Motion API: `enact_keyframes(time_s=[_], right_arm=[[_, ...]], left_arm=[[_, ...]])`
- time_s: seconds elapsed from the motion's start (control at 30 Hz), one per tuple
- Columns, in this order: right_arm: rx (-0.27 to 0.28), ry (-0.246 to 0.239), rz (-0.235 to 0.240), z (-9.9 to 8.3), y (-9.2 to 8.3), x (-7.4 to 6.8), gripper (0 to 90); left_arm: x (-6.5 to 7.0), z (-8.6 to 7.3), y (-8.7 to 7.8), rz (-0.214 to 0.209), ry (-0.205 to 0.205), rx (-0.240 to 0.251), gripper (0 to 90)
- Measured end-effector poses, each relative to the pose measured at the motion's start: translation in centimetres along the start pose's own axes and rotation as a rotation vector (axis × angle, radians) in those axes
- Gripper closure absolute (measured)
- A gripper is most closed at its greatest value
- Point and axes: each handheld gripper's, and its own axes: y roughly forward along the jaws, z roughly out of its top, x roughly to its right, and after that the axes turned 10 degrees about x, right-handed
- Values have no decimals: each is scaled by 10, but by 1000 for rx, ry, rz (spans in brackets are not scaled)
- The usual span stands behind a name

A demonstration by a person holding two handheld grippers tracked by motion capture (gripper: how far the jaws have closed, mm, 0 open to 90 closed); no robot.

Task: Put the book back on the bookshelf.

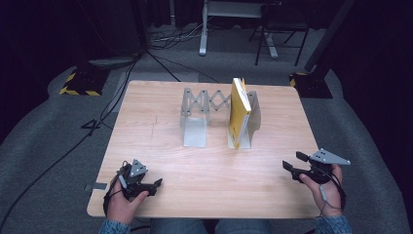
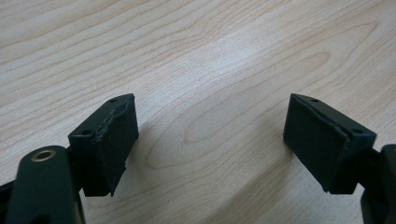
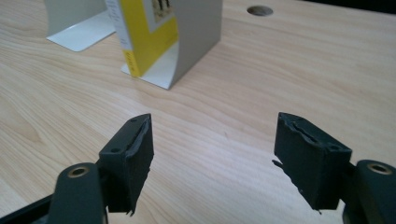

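A yellow book (image 1: 239,112) stands upright against the right end plate of a grey expanding book rack (image 1: 204,114) at the middle of the wooden table (image 1: 160,146). My left gripper (image 1: 157,185) rests low at the table's front left, open, with only bare wood between its pads (image 2: 112,144). My right gripper (image 1: 294,165) hovers near the front right edge, open and empty, its jaws pointing left toward the rack. In the right gripper view the book (image 3: 144,32) and the grey end plate (image 3: 196,37) stand ahead, beyond the gripper (image 3: 212,158).
The rack's left end plate (image 1: 195,131) stands with nothing against it. A round hole (image 3: 259,10) marks the tabletop behind the rack. Cables, a striped floor weight (image 1: 80,83) and stand legs lie on the grey floor beyond the table.
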Motion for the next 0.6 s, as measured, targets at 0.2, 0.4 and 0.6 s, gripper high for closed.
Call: enact_keyframes(time_s=[0.2, 0.4, 0.6], right_arm=[[-32, 42, -23, -21, 0, 10, 291], [-90, 51, -30, -36, 5, 14, 278], [-168, 40, -41, -51, 12, 15, 196]], left_arm=[[0, 0, 0, -1, -1, -2, 185], [0, 0, 0, -1, -1, -2, 185], [0, 0, 0, -1, 1, -1, 185]])
